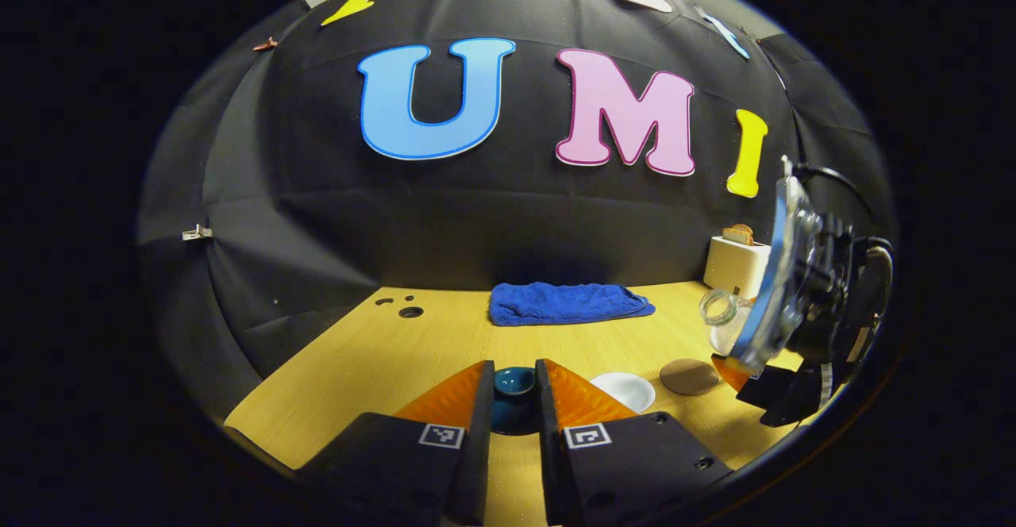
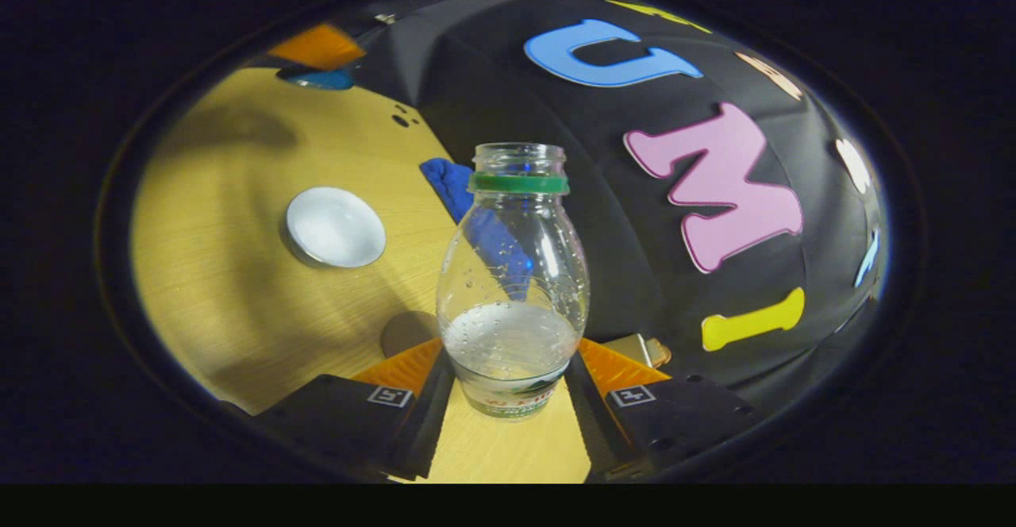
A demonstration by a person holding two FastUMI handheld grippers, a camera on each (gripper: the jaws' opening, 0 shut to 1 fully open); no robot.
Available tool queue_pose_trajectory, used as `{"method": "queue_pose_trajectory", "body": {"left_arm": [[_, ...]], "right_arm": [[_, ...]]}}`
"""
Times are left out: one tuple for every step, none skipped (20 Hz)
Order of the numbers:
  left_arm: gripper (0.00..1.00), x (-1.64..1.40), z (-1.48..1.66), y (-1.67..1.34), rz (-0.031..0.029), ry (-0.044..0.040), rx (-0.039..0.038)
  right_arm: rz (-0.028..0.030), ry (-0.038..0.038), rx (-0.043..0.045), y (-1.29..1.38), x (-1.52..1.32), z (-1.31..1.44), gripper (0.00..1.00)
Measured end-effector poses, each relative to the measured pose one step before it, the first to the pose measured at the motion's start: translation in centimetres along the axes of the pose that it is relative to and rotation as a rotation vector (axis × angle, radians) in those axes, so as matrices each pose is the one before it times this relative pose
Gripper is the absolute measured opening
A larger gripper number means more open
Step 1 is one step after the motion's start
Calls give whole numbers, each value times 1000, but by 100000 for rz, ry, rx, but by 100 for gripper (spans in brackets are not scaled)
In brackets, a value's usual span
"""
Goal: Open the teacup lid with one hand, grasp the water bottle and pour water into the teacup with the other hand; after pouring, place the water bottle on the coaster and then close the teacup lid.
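Bottle [image 2: 514,289] sits clamped in the right claw [image 2: 512,384], both fingers pressing its lower body, long axis along the claw's forward line, open neck with green ring pointing away from the camera; water pools in the lower part. In the left gripper view that bottle [image 1: 721,317] is tilted, mouth toward the left, lifted over the bench [image 1: 381,360] beside the round coaster [image 1: 689,376]. Left claw [image 1: 514,400] holds the dark blue lid [image 1: 514,384] between its fingers, raised above the bench. White teacup [image 1: 624,390] stands uncovered just right of it, white inside. Blue towel [image 1: 567,303] lies at the back; toaster [image 1: 736,265] far right.
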State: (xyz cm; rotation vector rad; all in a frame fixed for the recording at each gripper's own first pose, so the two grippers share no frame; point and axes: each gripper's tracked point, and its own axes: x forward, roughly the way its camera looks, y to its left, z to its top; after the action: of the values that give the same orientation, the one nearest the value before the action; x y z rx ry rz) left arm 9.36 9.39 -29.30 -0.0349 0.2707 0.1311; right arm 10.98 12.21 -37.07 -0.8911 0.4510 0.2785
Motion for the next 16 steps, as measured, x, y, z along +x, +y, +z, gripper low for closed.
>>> {"method": "queue_pose_trajectory", "body": {"left_arm": [[31,-120,-116,246,425,-21,-399],[31,-73,-40,153,263,-92,-412],[31,-107,-97,179,332,13,-221],[31,-52,-64,141,204,29,46],[31,-99,-220,127,201,-15,-19],[31,-57,-111,153,214,160,-437],[31,-46,-87,103,84,107,-813],[31,-62,-83,119,-18,63,-690],[31,-89,-239,116,274,215,-372],[31,-76,-89,181,315,241,-266],[31,-37,-142,70,280,52,-315],[31,-42,-44,127,158,191,-405],[31,-31,-138,-13,-19,85,-323],[31,22,-5,87,32,62,-197],[31,-16,-104,35,0,33,-170],[31,-28,-46,67,60,199,-135]], "right_arm": [[171,676,-4181,132,340,-77,75],[-255,318,-3640,99,451,105,75],[50,225,-3257,293,220,127,75],[27,344,-2935,165,358,34,75],[42,438,-2550,295,380,-128,75],[85,530,-2715,142,167,-76,75],[-227,931,-2922,-9,206,-161,75],[-167,733,-2414,137,264,-55,75],[-58,1139,-2183,127,363,-180,75],[-275,874,-2230,-31,338,-137,75],[-562,979,-2694,20,213,-62,75],[-521,308,-2545,-64,241,82,75],[-75,-17,-2403,-31,400,-44,75],[-271,20,-2040,-19,-1,-54,72],[-92,19,-1645,-37,105,-58,72],[-92,486,-1427,-79,72,-35,75]]}}
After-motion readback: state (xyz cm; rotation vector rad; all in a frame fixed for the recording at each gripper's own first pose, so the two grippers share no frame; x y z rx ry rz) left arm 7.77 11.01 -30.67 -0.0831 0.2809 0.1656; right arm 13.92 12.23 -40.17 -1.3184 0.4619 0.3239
